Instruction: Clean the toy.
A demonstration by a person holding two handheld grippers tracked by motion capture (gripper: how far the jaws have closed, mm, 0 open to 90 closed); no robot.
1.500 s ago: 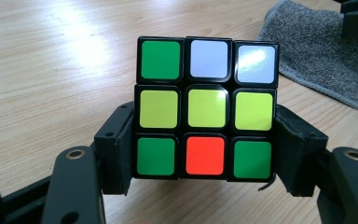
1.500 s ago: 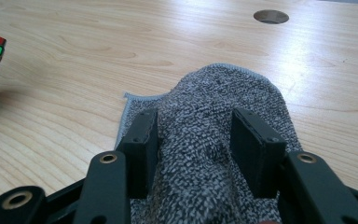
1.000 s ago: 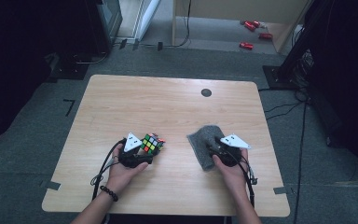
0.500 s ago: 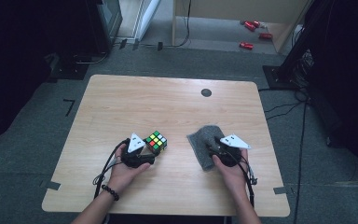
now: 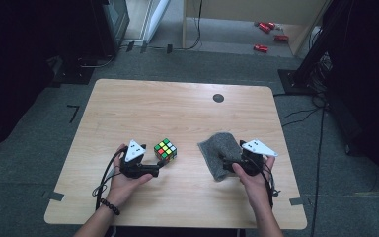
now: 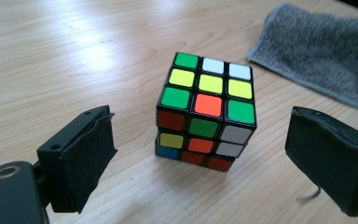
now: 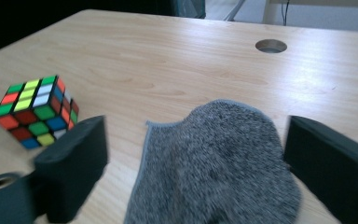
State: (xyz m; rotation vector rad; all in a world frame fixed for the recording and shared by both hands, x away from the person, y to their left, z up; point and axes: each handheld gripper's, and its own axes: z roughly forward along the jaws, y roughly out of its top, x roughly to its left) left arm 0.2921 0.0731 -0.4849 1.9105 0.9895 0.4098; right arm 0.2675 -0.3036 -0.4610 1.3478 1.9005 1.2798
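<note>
Scrambled multicoloured puzzle cube [image 6: 206, 112] is left standing on the pale wooden table [image 5: 177, 108], freed between the just-opened left gripper [image 6: 205, 163]. Just right of the cube, the grey fuzzy cloth [image 7: 214, 163] is likewise released by the just-opened right gripper [image 7: 196, 163].

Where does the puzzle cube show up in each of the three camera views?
High view: the puzzle cube sits left of centre on the table, just right of the left hand-held gripper.
Left gripper view: the cube is at centre, standing free between the open jaws.
Right gripper view: the cube is at the left edge.
Shared landmark: the grey cloth, to the cube's right.
</note>
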